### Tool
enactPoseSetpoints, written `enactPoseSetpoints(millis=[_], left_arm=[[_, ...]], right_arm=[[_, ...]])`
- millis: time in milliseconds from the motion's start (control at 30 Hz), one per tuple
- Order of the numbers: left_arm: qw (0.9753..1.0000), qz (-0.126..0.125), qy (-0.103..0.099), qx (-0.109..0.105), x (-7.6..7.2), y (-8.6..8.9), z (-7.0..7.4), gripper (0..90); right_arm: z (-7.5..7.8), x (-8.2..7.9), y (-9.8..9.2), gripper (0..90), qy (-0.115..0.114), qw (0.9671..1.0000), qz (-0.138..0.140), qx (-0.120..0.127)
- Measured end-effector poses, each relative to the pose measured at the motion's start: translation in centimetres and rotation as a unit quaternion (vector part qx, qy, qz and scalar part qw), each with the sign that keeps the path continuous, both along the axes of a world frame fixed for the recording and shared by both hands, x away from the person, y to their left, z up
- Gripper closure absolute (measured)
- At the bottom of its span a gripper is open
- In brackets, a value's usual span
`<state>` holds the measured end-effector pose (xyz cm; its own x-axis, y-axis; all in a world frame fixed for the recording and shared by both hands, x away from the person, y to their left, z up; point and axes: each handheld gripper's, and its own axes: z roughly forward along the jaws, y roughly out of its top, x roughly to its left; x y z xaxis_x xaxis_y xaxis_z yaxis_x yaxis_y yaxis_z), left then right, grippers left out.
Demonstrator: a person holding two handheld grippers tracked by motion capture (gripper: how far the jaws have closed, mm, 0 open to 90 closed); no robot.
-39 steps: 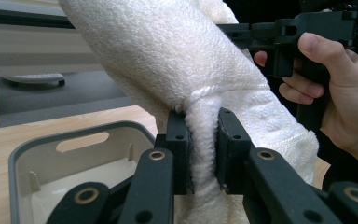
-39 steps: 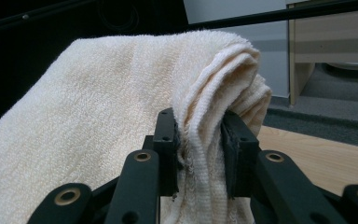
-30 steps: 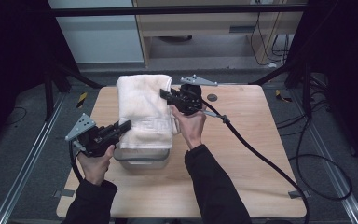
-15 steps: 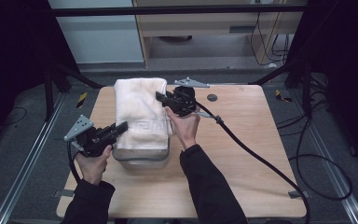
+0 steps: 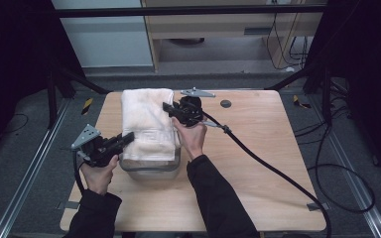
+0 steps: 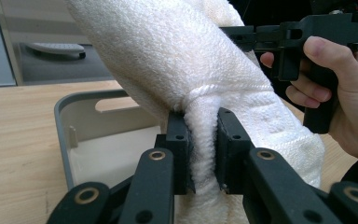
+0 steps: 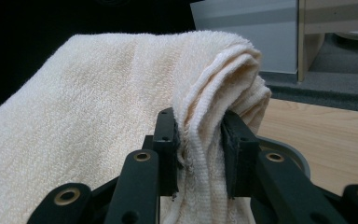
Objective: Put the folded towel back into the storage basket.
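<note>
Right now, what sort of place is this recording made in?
Probably a lab or recording rig, not a home: a bare wooden table on dark carpet, black frame struts around it, and loose cables on the floor.

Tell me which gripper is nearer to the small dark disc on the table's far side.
Right. The right gripper pinches the towel at its far right edge, a short way left of the dark disc. The left gripper clamps the towel's near left edge, much farther away.

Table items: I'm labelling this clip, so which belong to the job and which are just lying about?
In use:
white towel, pinched by both
left tool
right tool
grey bin under the towel

Lying about:
round black disc on the wooden table
</note>
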<state>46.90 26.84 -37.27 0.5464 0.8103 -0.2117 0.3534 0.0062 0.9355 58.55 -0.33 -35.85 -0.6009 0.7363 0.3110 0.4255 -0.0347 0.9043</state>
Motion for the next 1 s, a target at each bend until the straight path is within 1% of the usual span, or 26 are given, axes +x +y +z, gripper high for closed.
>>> enactPoseSetpoints(millis=[133,267,300,367,500,700,733,1000], left_arm=[[0.9999,0.002,0.009,0.005,0.3,0.2,-0.7,76.9],[0.9998,0.006,0.016,0.009,0.5,0.2,-1.1,76.9],[0.9998,0.007,0.017,0.01,0.6,0.2,-1.2,76.9],[0.9997,0.008,0.021,0.013,0.7,0.3,-1.4,76.9],[0.9994,0.011,0.029,0.016,1.0,0.5,-1.8,76.9],[0.9987,0.016,0.042,0.026,1.4,0.7,-2.7,76.9],[0.9985,0.017,0.044,0.027,1.5,0.7,-2.8,77.0],[0.997,0.025,0.058,0.044,2.0,0.8,-3.7,76.9]], right_arm=[[-0.8,0.2,0.4,70.7,0.004,0.9999,-0.002,-0.009],[-1.5,0.5,0.7,70.6,0.011,0.9999,-0.003,-0.01],[-1.8,0.7,0.8,70.6,0.016,0.9998,-0.003,-0.008],[-2.0,0.8,0.9,70.6,0.014,0.9999,-0.003,-0.008],[-2.6,1.1,1.1,70.6,0.024,0.9997,-0.003,-0.009],[-3.6,1.4,1.5,70.5,0.029,0.9994,-0.004,-0.019],[-3.9,1.5,1.6,70.5,0.031,0.9993,-0.003,-0.02],[-5.1,1.8,2.1,70.2,0.039,0.9987,-0.004,-0.032]])
